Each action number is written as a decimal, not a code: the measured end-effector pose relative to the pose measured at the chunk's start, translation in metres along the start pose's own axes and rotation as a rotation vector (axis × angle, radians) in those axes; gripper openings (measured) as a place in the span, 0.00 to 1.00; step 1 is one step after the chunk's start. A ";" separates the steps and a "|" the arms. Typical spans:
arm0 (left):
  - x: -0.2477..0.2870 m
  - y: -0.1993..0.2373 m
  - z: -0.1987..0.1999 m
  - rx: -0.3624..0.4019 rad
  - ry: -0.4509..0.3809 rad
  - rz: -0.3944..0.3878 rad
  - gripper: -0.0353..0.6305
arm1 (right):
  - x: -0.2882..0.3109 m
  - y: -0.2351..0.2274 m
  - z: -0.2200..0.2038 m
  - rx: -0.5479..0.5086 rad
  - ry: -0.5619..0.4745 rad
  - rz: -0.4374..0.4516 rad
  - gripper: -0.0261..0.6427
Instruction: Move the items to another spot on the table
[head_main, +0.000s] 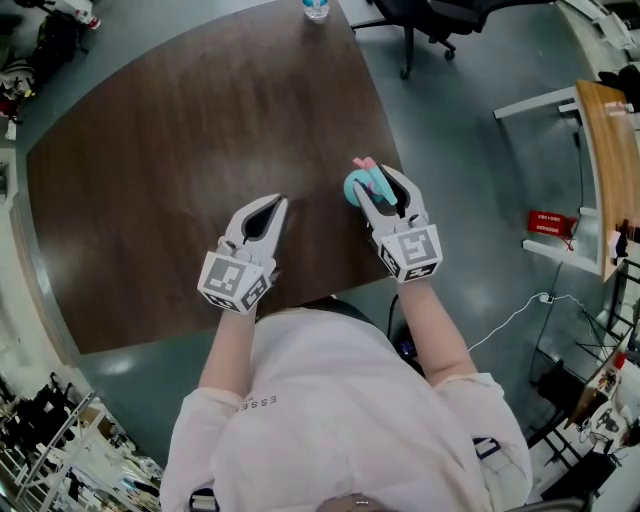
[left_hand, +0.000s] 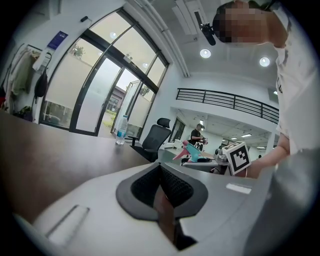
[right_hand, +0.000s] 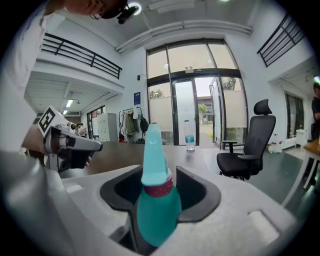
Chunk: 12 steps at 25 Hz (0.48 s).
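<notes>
A teal, bottle-shaped item (right_hand: 152, 150) with a red dotted band round its neck stands between the jaws of my right gripper (right_hand: 161, 181), which is shut on its lower body. From the head view the same teal item (head_main: 357, 188) shows a pink part on top and sits in my right gripper (head_main: 378, 178) over the table's near right edge. In the left gripper view this teal and pink item (left_hand: 192, 151) appears off to the right. My left gripper (head_main: 275, 203) hovers over the dark wooden table (head_main: 180, 150), jaws shut with nothing between them (left_hand: 161, 172).
A water bottle (head_main: 315, 8) stands at the table's far edge, seen too as a water bottle (right_hand: 189, 135) ahead of the right gripper. A black office chair (head_main: 430, 20) stands beyond the far right corner. A wooden desk (head_main: 610, 160) lies to the right.
</notes>
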<state>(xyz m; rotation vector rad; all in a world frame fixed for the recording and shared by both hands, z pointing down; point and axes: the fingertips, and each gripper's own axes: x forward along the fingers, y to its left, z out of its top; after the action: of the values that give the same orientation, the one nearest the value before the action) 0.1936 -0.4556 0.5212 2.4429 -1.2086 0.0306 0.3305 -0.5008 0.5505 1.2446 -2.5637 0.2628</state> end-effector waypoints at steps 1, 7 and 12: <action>-0.001 -0.001 0.002 0.004 -0.003 -0.003 0.08 | -0.002 0.002 0.001 -0.007 -0.002 0.005 0.32; -0.013 -0.019 0.016 0.037 -0.041 -0.022 0.08 | -0.025 0.010 0.011 -0.005 -0.013 0.015 0.31; -0.037 -0.045 0.025 0.069 -0.101 -0.012 0.08 | -0.067 0.021 0.018 0.000 -0.054 0.021 0.31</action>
<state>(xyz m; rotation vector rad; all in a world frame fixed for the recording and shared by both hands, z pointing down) 0.2008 -0.4123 0.4751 2.5386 -1.2552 -0.0560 0.3506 -0.4436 0.5109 1.2413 -2.6239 0.2364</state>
